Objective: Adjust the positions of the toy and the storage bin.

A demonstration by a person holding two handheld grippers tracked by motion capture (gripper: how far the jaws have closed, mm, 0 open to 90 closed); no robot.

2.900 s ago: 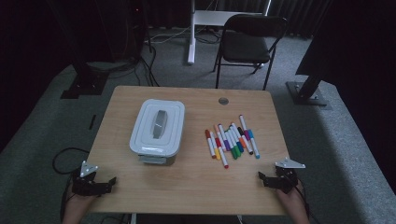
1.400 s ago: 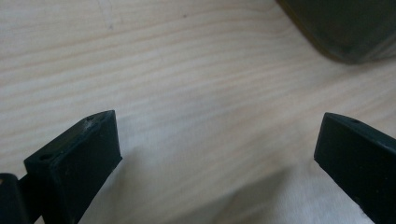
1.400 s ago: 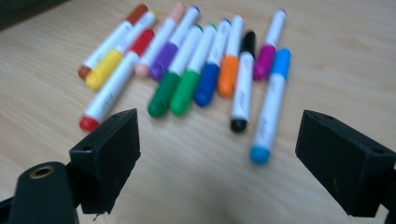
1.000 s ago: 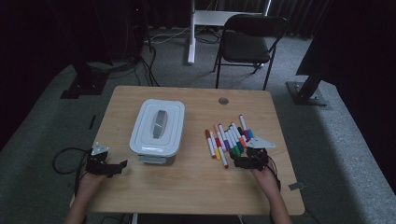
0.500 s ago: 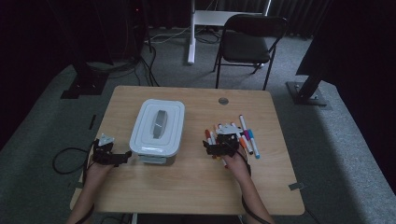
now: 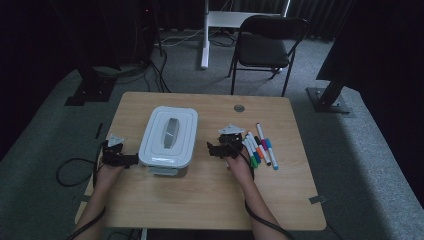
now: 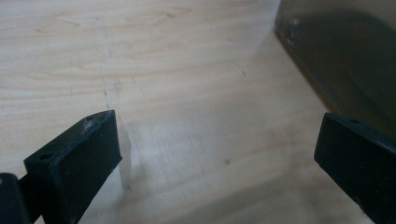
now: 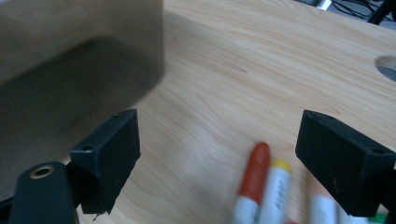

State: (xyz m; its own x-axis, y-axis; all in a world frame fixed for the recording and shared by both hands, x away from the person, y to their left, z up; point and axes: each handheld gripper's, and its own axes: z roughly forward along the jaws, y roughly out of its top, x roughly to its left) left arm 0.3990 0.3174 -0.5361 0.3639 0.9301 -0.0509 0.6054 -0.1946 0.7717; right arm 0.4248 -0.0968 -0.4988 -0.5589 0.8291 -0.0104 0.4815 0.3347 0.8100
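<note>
A lidded box (image 6: 169,141) is set left of centre on the table (image 6: 210,200); markers (image 6: 260,149) are laid right of it.

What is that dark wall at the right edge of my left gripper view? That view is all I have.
Observer: It is the side of a white lidded box. Your left gripper sits just off the box's left side, near the front corner.
Operator: Is the lid on?
Observer: Yes, the lid is on, with a grey handle along its middle.
Operator: Where is the right gripper?
Observer: The right gripper is on the box's other side, between it and a row of markers. Its fingers are apart and hold nothing.
</note>
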